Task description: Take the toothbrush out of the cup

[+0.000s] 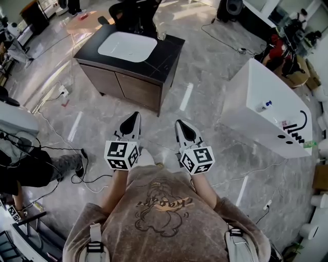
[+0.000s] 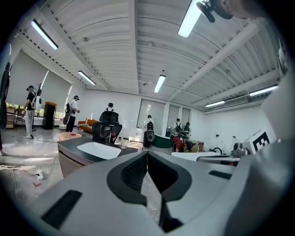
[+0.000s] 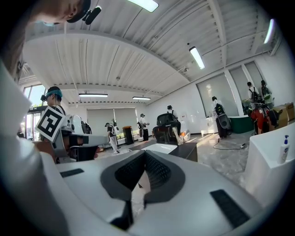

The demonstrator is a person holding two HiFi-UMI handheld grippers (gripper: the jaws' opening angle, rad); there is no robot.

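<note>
The person is standing on a grey, glossy tiled floor [image 1: 205, 66] in a large open room, facing the vanity cabinet [image 1: 130, 77], which is sitting well ahead of both grippers. The cabinet is carrying a dark top with a white basin [image 1: 127, 46] set into it.

A clear cup [image 1: 161, 34] is standing on the cabinet top at its far right corner, beside the basin. In the right gripper view, pale sticks are showing above its rim, seemingly the toothbrush [image 3: 176, 133], though it is too small to confirm.

The left gripper [image 1: 135, 115] is pointing toward the cabinet with its jaws closed together and nothing between them. The right gripper [image 1: 179, 123] is doing the same, jaws pressed tip to tip on nothing.

A black office chair [image 1: 136, 15] is sitting behind the cabinet. A white tub unit [image 1: 256, 87] is standing right of the cabinet, bearing a small bottle [image 1: 264, 106]. Cables [image 1: 61, 153] are trailing across the floor left of the cabinet. Other people are standing far beyond it, under strip lights [image 2: 159, 84].
</note>
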